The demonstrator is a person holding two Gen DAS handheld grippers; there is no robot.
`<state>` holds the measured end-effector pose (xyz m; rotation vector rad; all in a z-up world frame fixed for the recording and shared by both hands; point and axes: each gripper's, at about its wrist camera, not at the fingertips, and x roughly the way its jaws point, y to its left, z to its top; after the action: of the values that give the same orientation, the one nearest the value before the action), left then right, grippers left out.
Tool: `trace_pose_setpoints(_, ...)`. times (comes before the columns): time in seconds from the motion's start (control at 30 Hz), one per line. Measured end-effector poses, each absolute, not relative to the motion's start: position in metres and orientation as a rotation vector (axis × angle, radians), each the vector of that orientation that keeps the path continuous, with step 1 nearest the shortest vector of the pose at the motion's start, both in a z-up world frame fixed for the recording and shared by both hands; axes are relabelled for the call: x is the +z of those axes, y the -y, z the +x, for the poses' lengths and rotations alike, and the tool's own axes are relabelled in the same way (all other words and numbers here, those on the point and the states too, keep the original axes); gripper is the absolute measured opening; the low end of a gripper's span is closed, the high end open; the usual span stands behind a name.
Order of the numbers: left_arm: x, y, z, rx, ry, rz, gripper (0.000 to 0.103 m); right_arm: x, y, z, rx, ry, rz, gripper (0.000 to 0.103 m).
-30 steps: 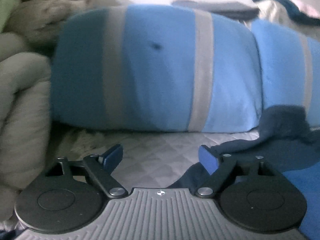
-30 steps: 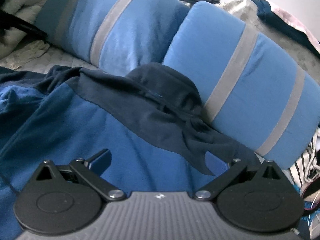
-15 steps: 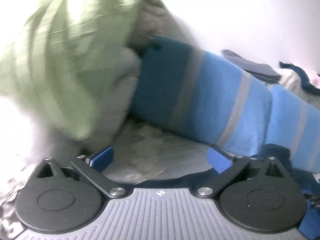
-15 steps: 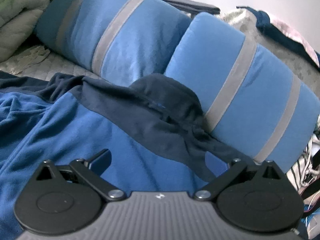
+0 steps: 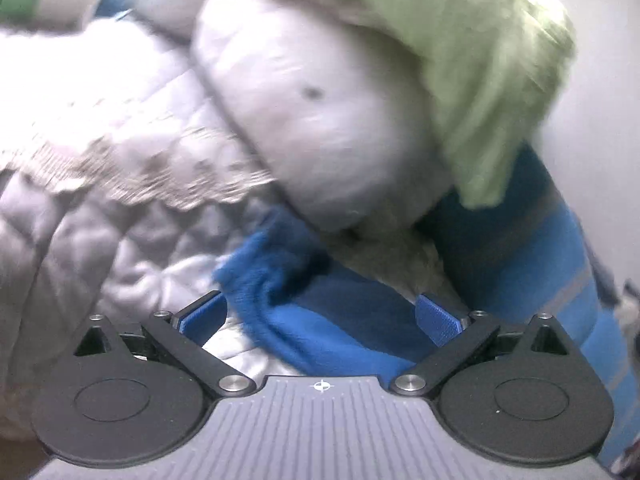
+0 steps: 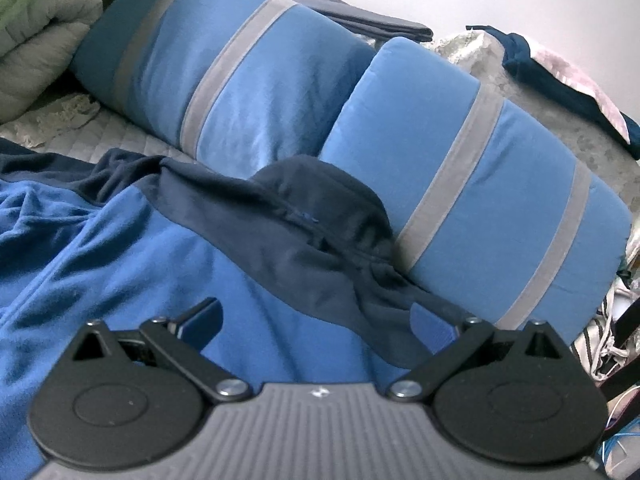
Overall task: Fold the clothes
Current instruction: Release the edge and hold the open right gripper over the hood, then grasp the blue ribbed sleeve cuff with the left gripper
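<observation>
On the bed, against the pillows, we have one blue fleece garment [image 6: 120,264] with a dark navy collar and shoulder band [image 6: 316,224], lying spread but rumpled on the quilted bedspread [image 6: 132,136]. Its collar rides up against the striped pillows, and folds bunch along its left part. It is not yet a neat fold.

Our right gripper [image 6: 316,320] hovers low over the garment's shoulder with its jaws wide apart and nothing between them. Our left gripper [image 5: 320,316] is likewise wide open and holds nothing; a blue cuff or hem edge of the same fleece [image 5: 280,280] lies between its fingers, though the left view is blurred, so we cannot say which edge it is.

As we judge it, the work in hand is getting a hold on two edges of the fleece. To do it well, we should pinch one layer only at each side, close to a seam where the cloth is firm, then draw the garment away from the pillows and flat before any fold. Thick fleece will slip from a shallow bite, so we should go deep. We must keep clear of the bedspread's lace trim [image 5: 132,176].

By count we see one garment to fold, two striped blue pillows [image 6: 240,76] [image 6: 472,176], one pale rolled duvet [image 5: 320,108] with a green cloth [image 5: 480,60] over it, and two grippers.
</observation>
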<state>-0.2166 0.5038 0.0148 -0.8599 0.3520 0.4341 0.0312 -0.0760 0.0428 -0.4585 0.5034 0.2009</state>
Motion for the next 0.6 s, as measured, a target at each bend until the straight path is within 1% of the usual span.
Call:
trace_pose_setpoints(0.17, -0.019, -0.522, -0.221, 0.427, -0.341, -0.978, 0.102, 0.038, 0.072, 0.03, 0.208, -0.499, -0.485, 0.103)
trace_pose_setpoints(0.23, -0.028, -0.525, -0.217, 0.44, -0.355, -0.949, 0.101, 0.037, 0.07, 0.03, 0.211, -0.497, -0.496, 0.103)
trace_pose_setpoints(0.4, -0.042, -0.533, -0.212, 0.45, -0.301, -0.998, 0.073, 0.032, 0.066, 0.028, 0.219, -0.49, -0.525, 0.103)
trace_pose_setpoints(0.43, -0.045, -0.535, -0.211, 0.46, -0.297, -1.012, 0.057, 0.031, 0.064, 0.027, 0.223, -0.485, -0.533, 0.103)
trace_pose_setpoints(0.47, -0.047, -0.537, -0.21, 0.468, -0.292, -1.025, 0.048, 0.03, 0.063, 0.027, 0.228, -0.479, -0.542, 0.103)
trace_pose_setpoints(0.6, -0.05, -0.543, -0.216, 0.46, -0.247, -1.094, 0.048, 0.028, 0.058, 0.025, 0.25, -0.467, -0.562, 0.103)
